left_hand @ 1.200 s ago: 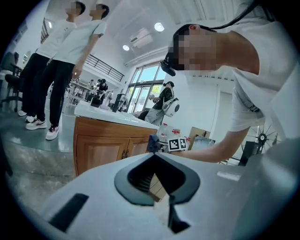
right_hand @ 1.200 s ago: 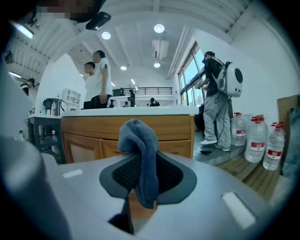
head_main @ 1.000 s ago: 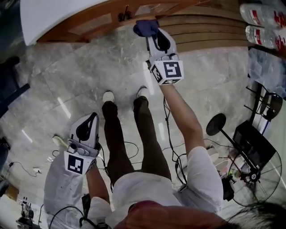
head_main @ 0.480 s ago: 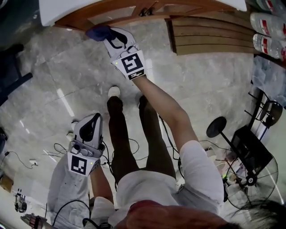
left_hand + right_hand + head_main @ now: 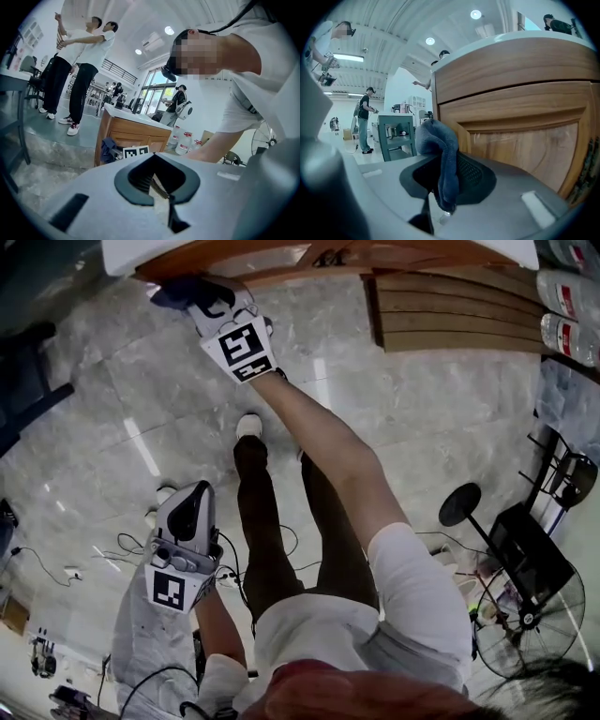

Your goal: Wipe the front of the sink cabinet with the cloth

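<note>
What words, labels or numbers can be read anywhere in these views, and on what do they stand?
No text can be read in any view.
Water bottles: red labels, print too blurred to read.
Wall sheets: too small to read.
Marker cubes: black-and-white square patterns only, no letters.

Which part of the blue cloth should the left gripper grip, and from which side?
Probably the bunched fold of the cloth standing free above the right gripper, whose jaws pinch its lower part; come from the side away from the cabinet.
</note>
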`<state>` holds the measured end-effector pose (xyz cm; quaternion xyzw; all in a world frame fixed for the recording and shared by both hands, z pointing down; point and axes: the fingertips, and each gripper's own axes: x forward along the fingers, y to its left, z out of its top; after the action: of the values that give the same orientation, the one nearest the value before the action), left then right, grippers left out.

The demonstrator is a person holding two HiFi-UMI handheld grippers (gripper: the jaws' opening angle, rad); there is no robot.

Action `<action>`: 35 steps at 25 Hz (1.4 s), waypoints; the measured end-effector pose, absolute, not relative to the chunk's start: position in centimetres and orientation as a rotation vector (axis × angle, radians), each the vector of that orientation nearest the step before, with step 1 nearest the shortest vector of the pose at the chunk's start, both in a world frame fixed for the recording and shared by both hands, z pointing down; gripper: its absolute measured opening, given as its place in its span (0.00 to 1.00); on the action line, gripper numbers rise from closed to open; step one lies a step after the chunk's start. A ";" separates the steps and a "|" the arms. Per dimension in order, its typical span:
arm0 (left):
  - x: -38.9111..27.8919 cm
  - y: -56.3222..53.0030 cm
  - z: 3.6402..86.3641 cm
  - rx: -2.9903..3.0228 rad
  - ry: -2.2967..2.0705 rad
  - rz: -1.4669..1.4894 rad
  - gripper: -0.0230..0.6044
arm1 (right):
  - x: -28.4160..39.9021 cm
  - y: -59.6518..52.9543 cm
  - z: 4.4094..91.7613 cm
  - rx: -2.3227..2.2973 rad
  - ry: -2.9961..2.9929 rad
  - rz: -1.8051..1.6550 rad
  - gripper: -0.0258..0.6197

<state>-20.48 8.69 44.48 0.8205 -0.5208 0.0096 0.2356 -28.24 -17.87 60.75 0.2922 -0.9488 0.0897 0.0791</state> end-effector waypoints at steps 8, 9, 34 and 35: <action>-19.4 8.6 44.5 2.271 -1.390 0.008 0.04 | -24.2 -19.8 60.3 1.016 -2.818 0.276 0.18; -19.2 8.4 44.6 2.272 -1.386 0.009 0.04 | -23.3 -20.4 60.3 1.048 -2.809 0.283 0.18; -8.3 5.0 45.7 2.361 -1.209 0.074 0.04 | -1.0 -27.7 61.2 1.423 -2.634 0.280 0.18; -8.0 4.8 45.8 2.362 -1.206 0.077 0.04 | -0.3 -28.0 61.3 1.428 -2.629 0.275 0.18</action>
<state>-7.96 4.79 45.76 0.8639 -0.4409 0.0280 0.2417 -0.35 -27.98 61.28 0.4742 -0.8730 0.0912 0.0687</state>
